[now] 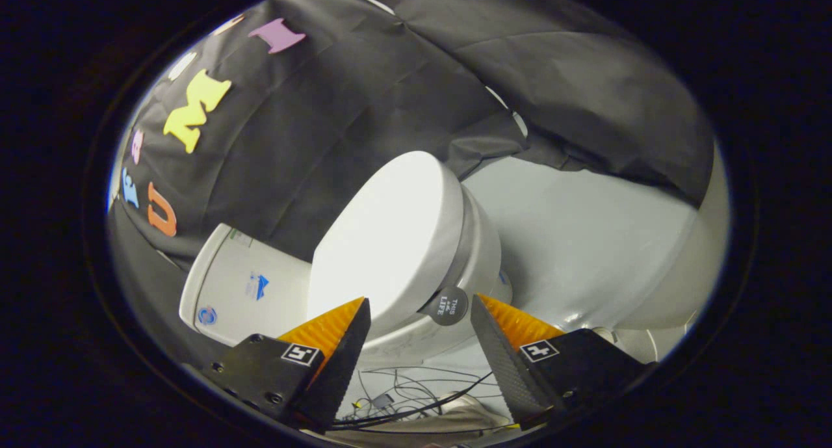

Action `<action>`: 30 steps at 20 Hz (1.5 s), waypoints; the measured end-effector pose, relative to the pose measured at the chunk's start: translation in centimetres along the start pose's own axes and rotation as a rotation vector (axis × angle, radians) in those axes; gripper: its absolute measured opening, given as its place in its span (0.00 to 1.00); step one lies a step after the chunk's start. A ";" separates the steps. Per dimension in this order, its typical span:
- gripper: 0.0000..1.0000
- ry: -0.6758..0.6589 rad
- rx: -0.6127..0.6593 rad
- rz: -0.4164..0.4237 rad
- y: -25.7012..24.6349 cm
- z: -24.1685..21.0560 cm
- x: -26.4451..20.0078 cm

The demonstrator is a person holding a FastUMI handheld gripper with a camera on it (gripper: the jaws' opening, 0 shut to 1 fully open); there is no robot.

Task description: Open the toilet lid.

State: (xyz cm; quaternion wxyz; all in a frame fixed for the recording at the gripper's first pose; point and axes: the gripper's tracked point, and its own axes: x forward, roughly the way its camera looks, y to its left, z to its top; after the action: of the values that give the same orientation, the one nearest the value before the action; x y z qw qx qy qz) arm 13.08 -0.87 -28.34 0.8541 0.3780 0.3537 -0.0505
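A white toilet sits just beyond my fingers, seen rolled to one side. Its lid lies shut over the bowl, smooth and oval. A small dark round tab sticks out from the lid's front rim, between my two fingertips and a little ahead of them. The white cistern stands behind the lid, past the left finger. My gripper is open, its fingers spread wide to either side of the lid's front edge, touching nothing.
Black cloth walls close in behind the toilet. A pale floor spreads to the right of the bowl. Loose thin cables and a bit of cloth lie under the gripper, between the fingers' bases.
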 end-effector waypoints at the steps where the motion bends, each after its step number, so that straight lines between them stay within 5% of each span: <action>1: 0.94 0.014 0.040 -0.011 -0.8 0.0 0.4; 4: 0.90 0.047 0.162 0.006 -1.6 0.3 1.2; 11: 0.65 0.124 0.133 -0.016 -1.9 -0.7 3.1; 16: 0.56 0.156 0.150 0.002 -1.5 -1.0 4.4; 21: 0.33 0.187 0.221 -0.004 -1.8 -1.4 5.4; 30: 0.17 0.174 0.248 0.039 -0.9 -0.8 4.5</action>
State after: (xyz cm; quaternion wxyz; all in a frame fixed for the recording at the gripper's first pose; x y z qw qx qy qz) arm 15.61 -0.16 -32.17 0.7677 0.4902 0.4103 -0.0444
